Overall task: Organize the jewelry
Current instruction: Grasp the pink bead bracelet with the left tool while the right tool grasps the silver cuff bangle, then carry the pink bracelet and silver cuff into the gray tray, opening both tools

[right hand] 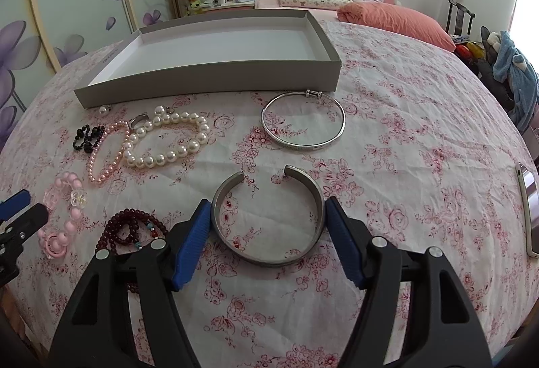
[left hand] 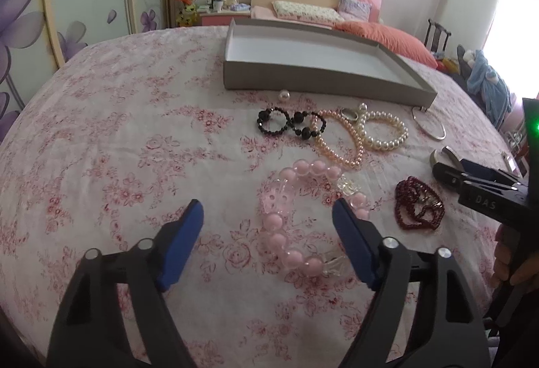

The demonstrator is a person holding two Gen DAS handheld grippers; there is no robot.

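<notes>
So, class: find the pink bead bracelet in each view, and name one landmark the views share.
Left wrist: pink bead bracelet, lower centre, between the left gripper's fingers.
Right wrist: bracelet, far left edge, beside the dark red beads.
Shared landmark: grey box behind the jewelry.

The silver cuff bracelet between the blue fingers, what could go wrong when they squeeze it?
The open silver cuff lies flat on soft bedding, so the right gripper might pinch it crooked and it could pop out sideways. It may also slip off the smooth metal on the way to the grey box. The dark red beads lie close by the left finger and might get snagged.
</notes>
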